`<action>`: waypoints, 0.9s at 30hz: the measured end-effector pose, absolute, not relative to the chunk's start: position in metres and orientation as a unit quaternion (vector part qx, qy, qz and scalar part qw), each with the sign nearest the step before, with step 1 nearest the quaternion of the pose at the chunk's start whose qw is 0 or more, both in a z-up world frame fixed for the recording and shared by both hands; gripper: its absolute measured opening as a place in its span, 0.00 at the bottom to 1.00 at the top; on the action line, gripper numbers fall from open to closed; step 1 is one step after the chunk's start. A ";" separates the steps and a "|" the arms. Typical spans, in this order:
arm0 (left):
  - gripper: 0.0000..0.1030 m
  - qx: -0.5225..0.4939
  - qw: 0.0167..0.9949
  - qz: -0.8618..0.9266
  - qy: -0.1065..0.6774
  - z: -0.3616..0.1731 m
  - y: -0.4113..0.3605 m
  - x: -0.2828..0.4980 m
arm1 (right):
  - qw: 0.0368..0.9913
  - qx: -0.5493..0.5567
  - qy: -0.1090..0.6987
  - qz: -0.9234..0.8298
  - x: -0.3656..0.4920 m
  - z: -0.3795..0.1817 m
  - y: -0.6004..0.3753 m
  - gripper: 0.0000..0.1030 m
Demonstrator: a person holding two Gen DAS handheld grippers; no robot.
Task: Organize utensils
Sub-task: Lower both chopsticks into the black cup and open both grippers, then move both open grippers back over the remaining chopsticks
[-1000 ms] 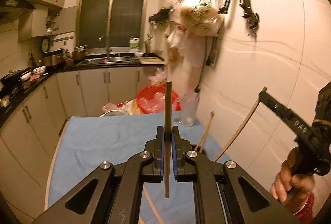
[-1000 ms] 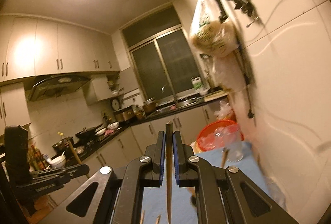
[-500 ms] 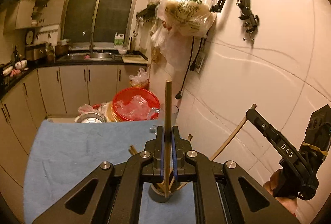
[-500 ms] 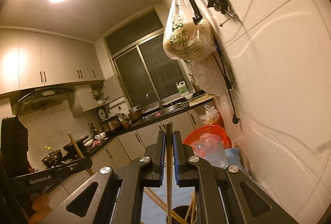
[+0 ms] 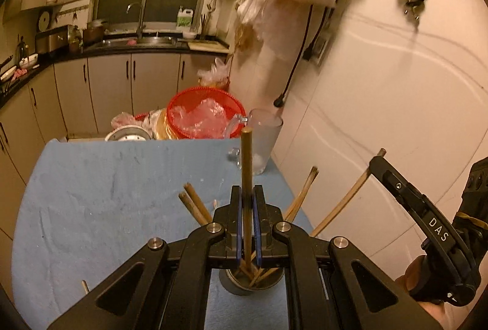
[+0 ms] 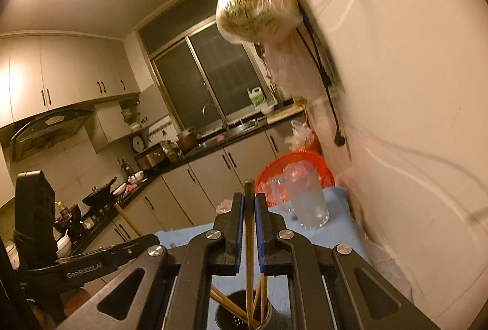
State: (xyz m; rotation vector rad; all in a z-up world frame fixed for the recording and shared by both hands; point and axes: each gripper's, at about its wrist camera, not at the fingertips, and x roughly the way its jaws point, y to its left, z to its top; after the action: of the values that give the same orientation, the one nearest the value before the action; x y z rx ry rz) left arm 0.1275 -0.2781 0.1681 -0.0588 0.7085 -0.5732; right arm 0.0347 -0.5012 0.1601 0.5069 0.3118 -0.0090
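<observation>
My left gripper (image 5: 247, 192) is shut on an upright wooden chopstick (image 5: 246, 165) whose lower end hangs just over the round metal utensil holder (image 5: 251, 282) on the blue cloth (image 5: 106, 192). Several chopsticks (image 5: 195, 205) lean out of that holder. My right gripper (image 6: 249, 202) is shut on another chopstick (image 6: 249, 238); its lower end reaches down into the holder (image 6: 244, 316) among the others. In the left wrist view the right gripper (image 5: 378, 159) shows at the right with its chopstick (image 5: 344, 202) slanting down toward the holder.
A clear glass pitcher (image 5: 262, 144) stands at the cloth's far right corner by the wall. Behind the table sit a red basket (image 5: 207, 113) with plastic, and bags. A loose chopstick tip (image 5: 84, 286) lies on the cloth at the near left. Kitchen counters run along the left.
Both grippers have come forward and down over the table, each still gripping its chopstick. The holder has come into view under them, and the pitcher and basket look nearer.
</observation>
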 end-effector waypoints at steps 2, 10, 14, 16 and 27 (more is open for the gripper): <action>0.08 -0.022 0.895 -0.277 0.349 0.162 -0.280 0.128 | 0.954 0.251 0.162 -0.002 0.039 0.154 -0.499 0.08; 0.10 -0.009 0.893 -0.261 0.366 0.147 -0.277 0.129 | 0.939 0.266 0.216 0.003 0.057 0.122 -0.498 0.10; 0.30 -0.017 0.895 -0.263 0.360 0.153 -0.269 0.125 | 0.939 0.272 0.212 -0.002 0.049 0.127 -0.503 0.15; 0.31 -0.017 0.898 -0.265 0.352 0.159 -0.263 0.120 | 0.941 0.269 0.204 -0.005 0.042 0.132 -0.503 0.20; 0.31 -0.043 0.906 -0.248 0.340 0.166 -0.205 0.093 | 0.945 0.272 0.180 0.036 -0.005 0.152 -0.467 0.21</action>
State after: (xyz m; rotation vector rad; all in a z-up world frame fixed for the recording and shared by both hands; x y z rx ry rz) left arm 0.0935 -0.2053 0.1662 -0.0891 0.7017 -0.5130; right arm -0.0054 -0.4672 0.1518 0.5536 0.3670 0.0735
